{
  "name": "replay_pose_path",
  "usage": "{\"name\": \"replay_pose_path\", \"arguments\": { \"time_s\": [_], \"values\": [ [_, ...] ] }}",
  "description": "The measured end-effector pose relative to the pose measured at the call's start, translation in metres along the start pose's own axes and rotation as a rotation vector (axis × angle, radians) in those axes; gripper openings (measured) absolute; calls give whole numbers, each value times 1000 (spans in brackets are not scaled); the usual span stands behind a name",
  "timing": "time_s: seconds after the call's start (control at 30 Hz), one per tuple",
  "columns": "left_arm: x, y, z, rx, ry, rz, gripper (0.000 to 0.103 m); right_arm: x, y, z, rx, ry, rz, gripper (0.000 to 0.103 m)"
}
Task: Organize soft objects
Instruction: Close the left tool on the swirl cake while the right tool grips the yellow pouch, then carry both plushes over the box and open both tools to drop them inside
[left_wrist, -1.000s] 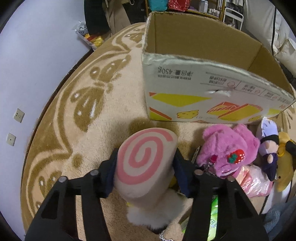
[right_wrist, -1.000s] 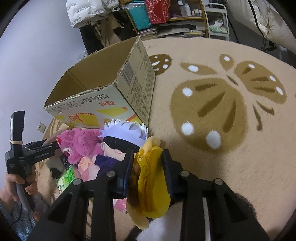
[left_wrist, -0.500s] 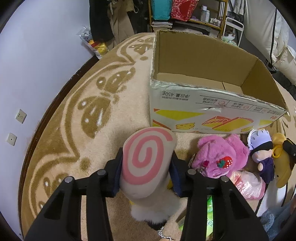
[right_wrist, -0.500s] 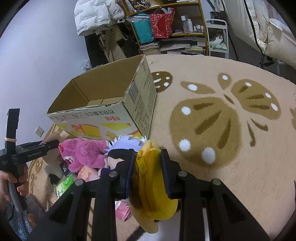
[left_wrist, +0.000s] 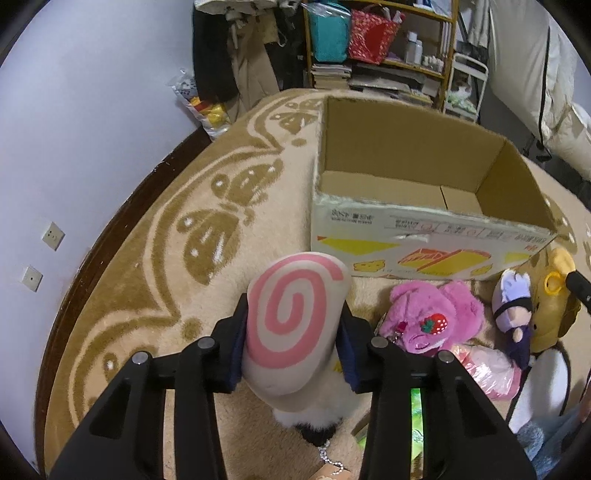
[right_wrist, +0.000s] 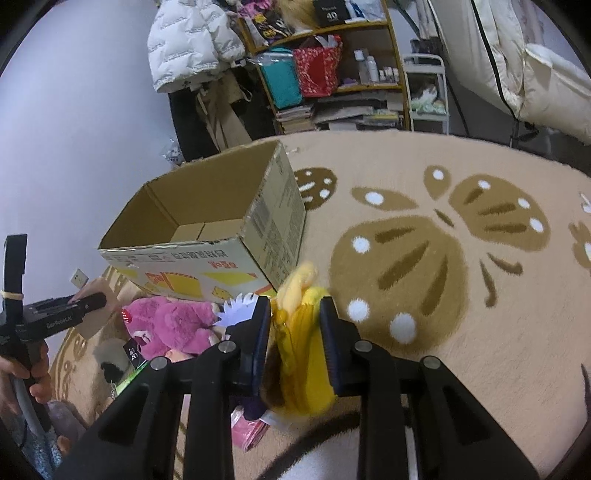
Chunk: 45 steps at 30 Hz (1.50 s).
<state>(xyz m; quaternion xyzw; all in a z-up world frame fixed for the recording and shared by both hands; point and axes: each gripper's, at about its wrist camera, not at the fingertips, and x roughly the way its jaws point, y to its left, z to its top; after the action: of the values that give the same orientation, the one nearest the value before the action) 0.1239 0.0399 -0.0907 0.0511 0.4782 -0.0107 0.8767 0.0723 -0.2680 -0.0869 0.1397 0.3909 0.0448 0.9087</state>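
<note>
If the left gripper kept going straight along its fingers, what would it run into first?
Most likely the cardboard box: its printed near wall lies just ahead of the swirl plush clamped in the left gripper. Depth is unclear, so it might meet bare rug first.

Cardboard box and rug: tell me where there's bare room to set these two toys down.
The cardboard box shows only bare floor flaps inside. The rug right of the box is open, as is the rug left of it. Crowded: the strip before the box's printed wall, filled by the pink bear, the purple-haired doll and packets.
</note>
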Motion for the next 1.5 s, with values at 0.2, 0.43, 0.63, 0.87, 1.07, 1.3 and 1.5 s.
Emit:
{"name": "replay_pose_path", "arguments": {
  "time_s": [0.2,0.43,0.63,0.87,1.07,1.3,1.5],
  "values": [
    [-21,2,2,8,-64,44,40,-9,11,4,-65,-45,1,25],
    [-47,9,9,-19,-137,44,40,-26,19,10,-84,-98,18,25],
    [-73,3,26,8,-240,40,40,-40,28,28,-118,-160,30,25],
    [-80,-15,54,83,-318,84,41,-41,41,55,-162,-198,34,25],
    [-74,-20,72,91,-340,74,42,-31,51,84,-156,-231,89,25],
    [-59,-33,90,101,-342,28,43,-13,64,102,-176,-253,109,25],
    [-45,-47,89,135,-324,17,45,2,77,107,-191,-252,136,25]
  ]
}}
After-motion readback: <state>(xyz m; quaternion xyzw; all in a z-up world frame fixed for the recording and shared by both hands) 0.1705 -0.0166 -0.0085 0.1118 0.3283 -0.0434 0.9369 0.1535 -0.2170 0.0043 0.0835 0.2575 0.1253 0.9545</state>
